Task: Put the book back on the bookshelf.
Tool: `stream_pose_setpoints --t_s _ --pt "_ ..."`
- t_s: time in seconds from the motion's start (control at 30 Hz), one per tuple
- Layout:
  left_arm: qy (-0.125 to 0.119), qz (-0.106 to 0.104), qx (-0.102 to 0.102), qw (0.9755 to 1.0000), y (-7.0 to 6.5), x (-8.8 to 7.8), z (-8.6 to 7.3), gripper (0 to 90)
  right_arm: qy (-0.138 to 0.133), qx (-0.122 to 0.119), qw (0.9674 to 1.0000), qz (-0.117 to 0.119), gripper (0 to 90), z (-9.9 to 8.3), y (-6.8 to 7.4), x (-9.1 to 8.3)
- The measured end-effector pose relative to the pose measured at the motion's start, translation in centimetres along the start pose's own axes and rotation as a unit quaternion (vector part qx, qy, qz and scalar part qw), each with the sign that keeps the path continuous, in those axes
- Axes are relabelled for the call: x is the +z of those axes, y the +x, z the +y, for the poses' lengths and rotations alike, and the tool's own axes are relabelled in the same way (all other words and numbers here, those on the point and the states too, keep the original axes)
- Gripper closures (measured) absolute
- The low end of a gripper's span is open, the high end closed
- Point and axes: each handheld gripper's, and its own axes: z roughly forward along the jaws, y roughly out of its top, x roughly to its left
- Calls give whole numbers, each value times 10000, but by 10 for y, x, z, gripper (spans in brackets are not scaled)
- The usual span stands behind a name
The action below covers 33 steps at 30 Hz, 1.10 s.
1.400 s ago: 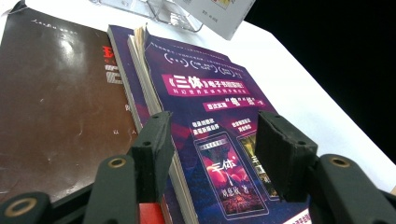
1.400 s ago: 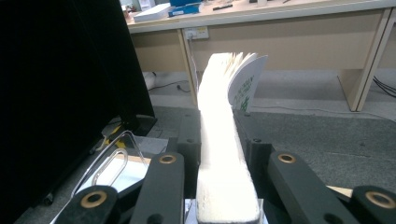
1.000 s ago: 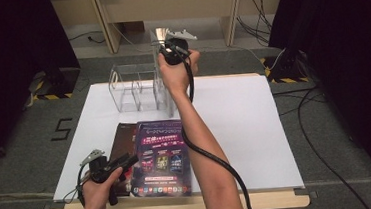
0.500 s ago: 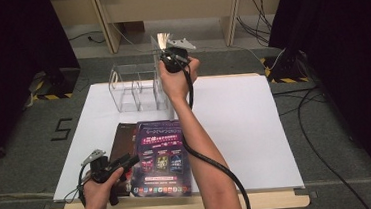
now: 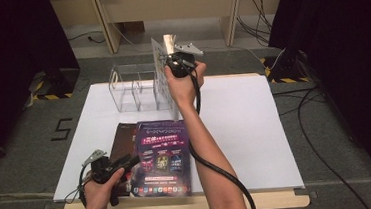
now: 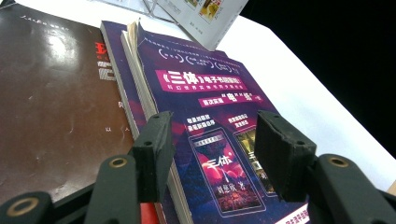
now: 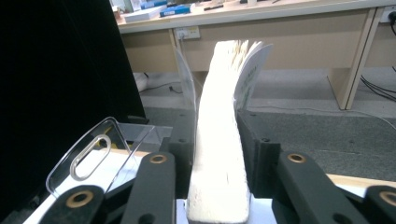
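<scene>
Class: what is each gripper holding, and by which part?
The right gripper stands a book upright, jaws at its page edge. The left gripper holds nothing.

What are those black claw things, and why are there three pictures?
A person holds a hand-held gripper in each hand; each carries a small camera, and a third looks down from above. On the white table lie a purple book and a brown book, with a clear rack behind. The right hand-held gripper has a white book standing between its jaws at the rack; they have just been opening. The left hand-held gripper is open over the purple book.
</scene>
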Motion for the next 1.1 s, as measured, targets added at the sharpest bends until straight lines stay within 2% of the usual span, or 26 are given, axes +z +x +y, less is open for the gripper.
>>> stream_pose_setpoints --t_s 0.2,0.23,0.37,0.5,0.63,0.73,0.9,0.97,1.1 --pt "-13 1 -17 10000 0 0 0 460 167 -21 9998 57 631 5 -2 -2" --pt "-5 -3 -12 10000 0 0 0 460 204 46 9998 64 622 6 -3 -3" --pt "21 -19 -10 10000 -1 1 -1 460 446 52 9989 118 603 11 -5 0" --pt "21 -16 -3 10000 0 1 0 460 559 -31 9984 108 610 17 -4 3" --pt "33 -16 5 10000 0 1 0 460 875 -167 9960 47 639 19 -1 11" --pt "22 -18 12 10000 0 0 0 460 975 -216 9950 -13 681 19 0 16" --pt "45 -14 14 10000 1 1 0 460 1026 -257 9943 -112 736 18 0 19" --pt "43 -16 22 10000 1 1 0 460 1035 -205 9943 -137 739 19 -1 19" --pt "36 -13 17 10000 1 0 0 461 910 -156 9956 -143 743 17 -1 18"
